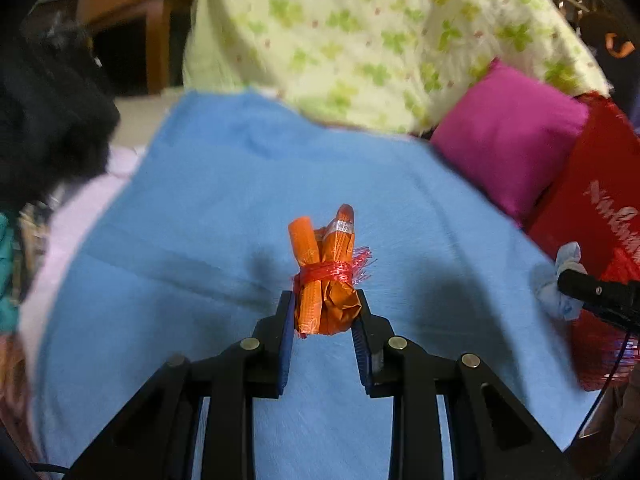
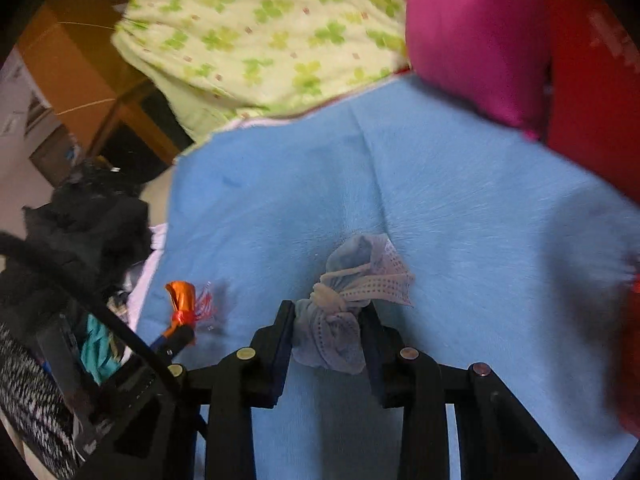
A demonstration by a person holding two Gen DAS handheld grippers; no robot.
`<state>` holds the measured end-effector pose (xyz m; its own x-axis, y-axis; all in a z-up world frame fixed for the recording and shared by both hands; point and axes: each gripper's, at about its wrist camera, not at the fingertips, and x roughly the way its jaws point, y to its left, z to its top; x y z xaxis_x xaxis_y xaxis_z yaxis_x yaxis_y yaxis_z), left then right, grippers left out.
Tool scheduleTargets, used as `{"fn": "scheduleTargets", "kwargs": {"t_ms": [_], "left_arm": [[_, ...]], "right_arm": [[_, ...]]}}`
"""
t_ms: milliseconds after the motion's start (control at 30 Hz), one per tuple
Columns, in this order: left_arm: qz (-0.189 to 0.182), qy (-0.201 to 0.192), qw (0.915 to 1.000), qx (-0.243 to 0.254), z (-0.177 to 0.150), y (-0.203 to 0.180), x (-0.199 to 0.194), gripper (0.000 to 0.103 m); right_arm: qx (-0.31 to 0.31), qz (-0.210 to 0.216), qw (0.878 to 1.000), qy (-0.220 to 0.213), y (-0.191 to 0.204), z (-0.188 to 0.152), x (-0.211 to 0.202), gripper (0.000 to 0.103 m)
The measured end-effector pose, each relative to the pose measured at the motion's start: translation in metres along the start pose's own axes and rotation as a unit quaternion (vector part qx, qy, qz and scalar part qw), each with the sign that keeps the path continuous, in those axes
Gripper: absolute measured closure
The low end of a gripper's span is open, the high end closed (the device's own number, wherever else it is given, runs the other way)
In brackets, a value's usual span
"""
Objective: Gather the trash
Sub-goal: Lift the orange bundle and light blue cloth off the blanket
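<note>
My left gripper (image 1: 325, 300) is shut on an orange wrapper bundle (image 1: 326, 280) tied with red string, held above the blue cloth (image 1: 240, 200). My right gripper (image 2: 329, 314) is shut on a knotted blue face mask (image 2: 348, 300) above the same blue cloth (image 2: 460, 220). The mask (image 1: 556, 284) and the right gripper's finger (image 1: 592, 290) show at the right edge of the left wrist view. The orange bundle (image 2: 182, 300) shows at the left of the right wrist view.
A green-flowered quilt (image 1: 360, 32) and a magenta pillow (image 1: 508, 136) lie behind the cloth. A red bag (image 1: 600, 200) stands at the right. Dark fabric (image 1: 44, 120) lies at the left. Wooden furniture (image 2: 72, 64) is at the far left.
</note>
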<state>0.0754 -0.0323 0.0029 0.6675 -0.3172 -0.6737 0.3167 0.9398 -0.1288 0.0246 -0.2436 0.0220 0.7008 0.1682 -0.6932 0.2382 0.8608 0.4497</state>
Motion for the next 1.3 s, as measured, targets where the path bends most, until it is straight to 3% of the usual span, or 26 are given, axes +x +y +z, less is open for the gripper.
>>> {"fn": "scheduleTargets", "kwargs": {"t_ms": [200,333,600,967,1300], "left_arm": [[0.024,-0.087,0.9944,0.055,0.003,-0.046,-0.110,0.074],[0.054,-0.146,0.9840,0.086,0.004,-0.068,-0.173,0.074],[0.079,-0.209,0.9681,0.113,0.000,-0.085,-0.246,0.074],[0.079,-0.243,0.9566,0.140,-0.013,-0.105,-0.304,0.073],[0.081,-0.255,0.9518,0.150,-0.019,-0.114,-0.322,0.073]], "right_arm": [[-0.017,0.027,0.997,-0.066,0.010,-0.023,-0.112,0.069],[-0.042,0.036,0.992,-0.112,0.025,-0.040,-0.174,0.069],[-0.096,0.069,0.974,-0.193,0.065,-0.074,-0.275,0.069],[-0.135,0.092,0.956,-0.242,0.091,-0.111,-0.335,0.069],[-0.135,0.098,0.952,-0.258,0.087,-0.121,-0.353,0.069]]}}
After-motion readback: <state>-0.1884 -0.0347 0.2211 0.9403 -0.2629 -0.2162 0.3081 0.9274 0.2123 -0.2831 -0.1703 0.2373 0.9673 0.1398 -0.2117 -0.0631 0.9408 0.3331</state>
